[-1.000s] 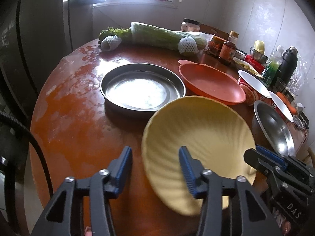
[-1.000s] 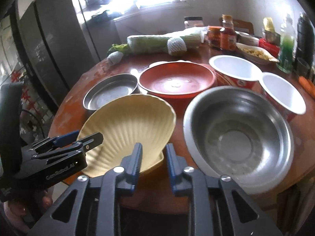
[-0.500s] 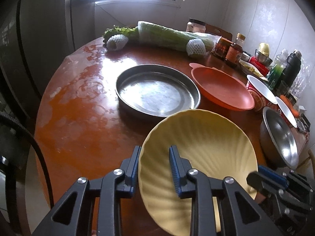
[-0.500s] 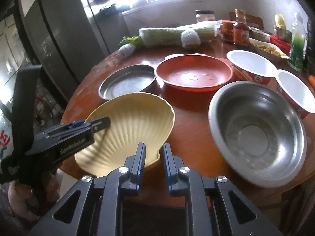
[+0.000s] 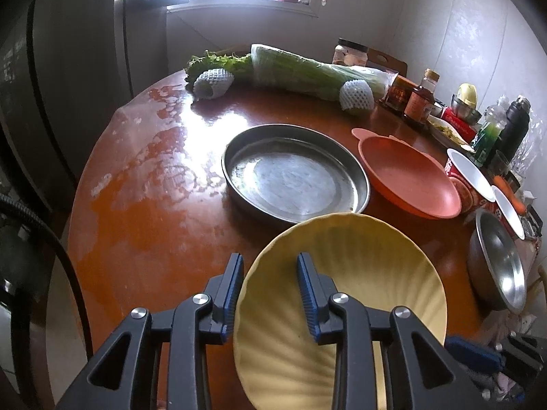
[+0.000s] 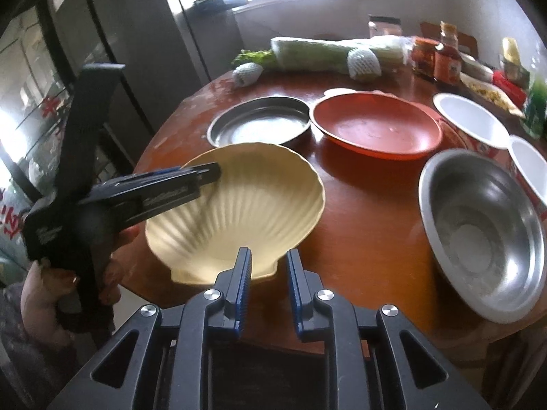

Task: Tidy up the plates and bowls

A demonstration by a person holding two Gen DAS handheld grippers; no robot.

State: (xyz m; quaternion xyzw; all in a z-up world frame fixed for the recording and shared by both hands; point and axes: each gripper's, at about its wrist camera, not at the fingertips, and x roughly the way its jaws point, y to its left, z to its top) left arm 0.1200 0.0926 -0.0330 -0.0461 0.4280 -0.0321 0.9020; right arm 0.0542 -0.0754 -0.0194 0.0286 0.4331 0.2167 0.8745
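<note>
A yellow shell-shaped plate (image 5: pixel 359 294) is held tilted above the table's near edge. My left gripper (image 5: pixel 270 275) is shut on its left rim; it also shows in the right wrist view (image 6: pixel 205 177), clamping the plate (image 6: pixel 246 212). My right gripper (image 6: pixel 268 268) has let go of the plate's hinge end, jaws a little apart just behind it. On the table sit a round steel tray (image 5: pixel 294 174), an orange plate (image 5: pixel 407 177), a steel bowl (image 6: pixel 478 232) and two white bowls (image 6: pixel 471 119).
A wrapped cabbage (image 5: pixel 318 71), lettuce and two net-wrapped fruits (image 5: pixel 357 97) lie at the back of the round wooden table (image 5: pixel 147 188). Jars, sauce bottles (image 5: pixel 418 97) and a black flask (image 5: pixel 512 130) crowd the right side. A dark fridge (image 5: pixel 51 85) stands left.
My left gripper closed on the yellow plate's rim and lifted it. My right gripper opened a little and drew back from the plate's hinge end.
</note>
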